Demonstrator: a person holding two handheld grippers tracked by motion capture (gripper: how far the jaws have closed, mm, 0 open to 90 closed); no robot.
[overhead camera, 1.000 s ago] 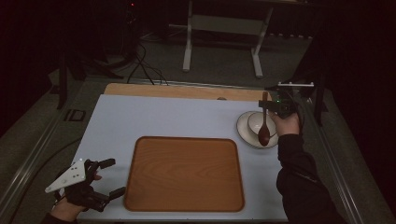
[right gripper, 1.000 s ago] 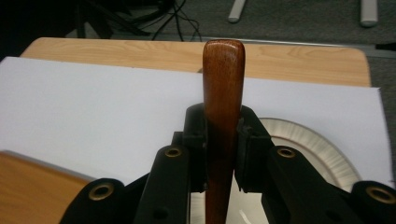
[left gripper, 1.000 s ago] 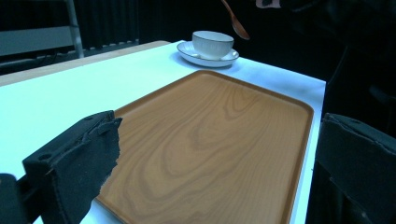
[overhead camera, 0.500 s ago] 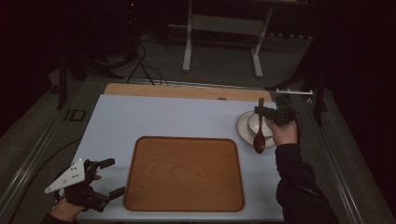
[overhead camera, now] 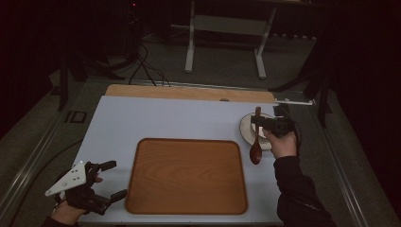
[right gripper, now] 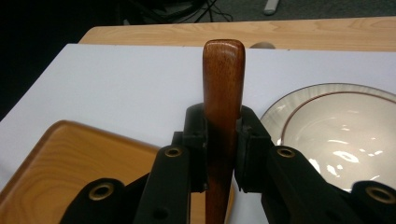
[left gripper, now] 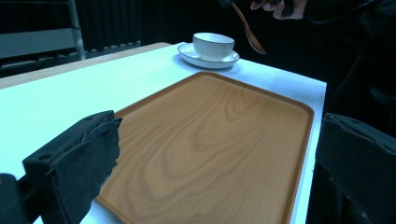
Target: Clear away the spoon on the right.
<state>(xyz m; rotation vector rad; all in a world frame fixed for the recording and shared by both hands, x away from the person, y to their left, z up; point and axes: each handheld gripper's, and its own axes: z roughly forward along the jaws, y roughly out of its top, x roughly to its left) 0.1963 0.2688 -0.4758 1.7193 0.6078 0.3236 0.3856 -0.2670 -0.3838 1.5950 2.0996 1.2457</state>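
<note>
Right gripper (overhead camera: 259,121): clamped on wooden spoon (overhead camera: 256,142), tray's 2 o'clock.
Left gripper (overhead camera: 109,180): wide, empty.
Writing: none legible.

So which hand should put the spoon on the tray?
Probably the right. Its gripper is already shut on the wooden spoon, held over the table beside the wooden tray. The left gripper sits open at the tray's other side, holding nothing.

Open tongs (left gripper: 210,163), wooden tray (left gripper: 219,135), cup (left gripper: 213,45), saucer (left gripper: 196,55), spoon (left gripper: 250,32)
</note>
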